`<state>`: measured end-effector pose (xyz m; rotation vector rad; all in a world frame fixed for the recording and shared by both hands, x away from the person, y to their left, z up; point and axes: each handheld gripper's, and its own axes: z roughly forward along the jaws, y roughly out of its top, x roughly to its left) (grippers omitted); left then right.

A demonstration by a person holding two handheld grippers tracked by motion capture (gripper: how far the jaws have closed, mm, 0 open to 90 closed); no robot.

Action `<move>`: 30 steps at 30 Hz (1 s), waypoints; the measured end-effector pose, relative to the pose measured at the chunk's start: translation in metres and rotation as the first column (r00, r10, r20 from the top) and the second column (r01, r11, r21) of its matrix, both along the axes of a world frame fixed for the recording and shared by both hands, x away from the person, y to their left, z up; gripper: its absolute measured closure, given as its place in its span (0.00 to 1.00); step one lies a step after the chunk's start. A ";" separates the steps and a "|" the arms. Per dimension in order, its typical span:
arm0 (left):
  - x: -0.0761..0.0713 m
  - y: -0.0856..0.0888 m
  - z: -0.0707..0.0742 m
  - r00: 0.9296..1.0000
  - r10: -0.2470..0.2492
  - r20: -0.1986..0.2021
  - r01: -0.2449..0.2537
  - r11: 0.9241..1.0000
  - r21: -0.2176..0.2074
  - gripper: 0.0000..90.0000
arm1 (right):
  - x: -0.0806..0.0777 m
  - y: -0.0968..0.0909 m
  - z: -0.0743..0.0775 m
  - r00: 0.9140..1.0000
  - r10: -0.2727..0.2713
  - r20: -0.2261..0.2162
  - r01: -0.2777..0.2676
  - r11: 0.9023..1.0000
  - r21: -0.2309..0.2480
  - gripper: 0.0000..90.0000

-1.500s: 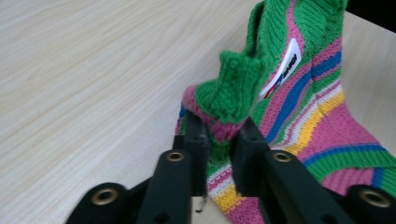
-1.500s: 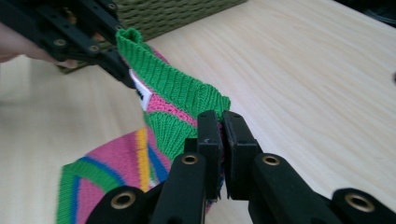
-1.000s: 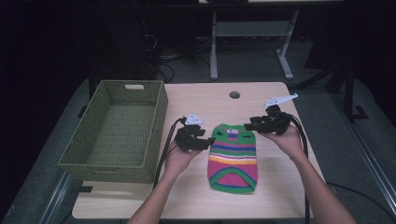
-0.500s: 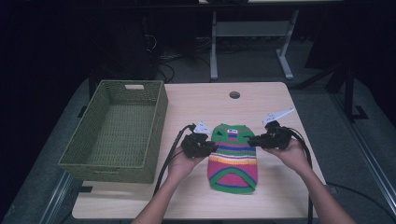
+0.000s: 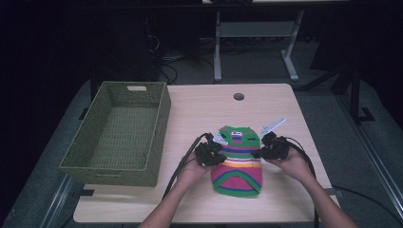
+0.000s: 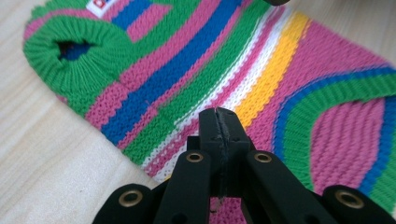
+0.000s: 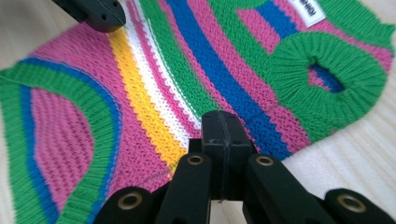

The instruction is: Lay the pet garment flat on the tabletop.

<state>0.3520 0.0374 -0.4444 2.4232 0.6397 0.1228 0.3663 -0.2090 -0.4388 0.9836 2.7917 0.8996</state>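
With writing unreadable on its white label | striped sweater flat | left claw, right claw just closed together, gripping nothing.

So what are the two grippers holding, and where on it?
The striped sweater, by its side edges: left gripper shut on one edge, right gripper on the opposite edge.

It looked like a lab or workroom: a plain wooden table stood on grey carpet, dark all around, with metal desk legs and loose cables behind.
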 end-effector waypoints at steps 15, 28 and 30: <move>0.006 0.006 -0.005 0.999 0.041 -0.012 -0.040 0.999 0.035 1.00 | 0.010 0.017 -0.015 0.999 -0.027 0.037 0.027 1.000 -0.015 1.00; 0.014 0.011 -0.006 0.996 0.085 -0.001 -0.085 0.996 0.035 1.00 | 0.019 0.019 -0.018 0.996 -0.073 0.048 0.072 0.997 0.029 0.98; 0.014 0.013 -0.007 0.996 0.092 -0.008 -0.091 0.996 0.017 0.99 | 0.020 0.018 -0.019 0.996 -0.071 0.051 0.069 0.997 0.032 0.98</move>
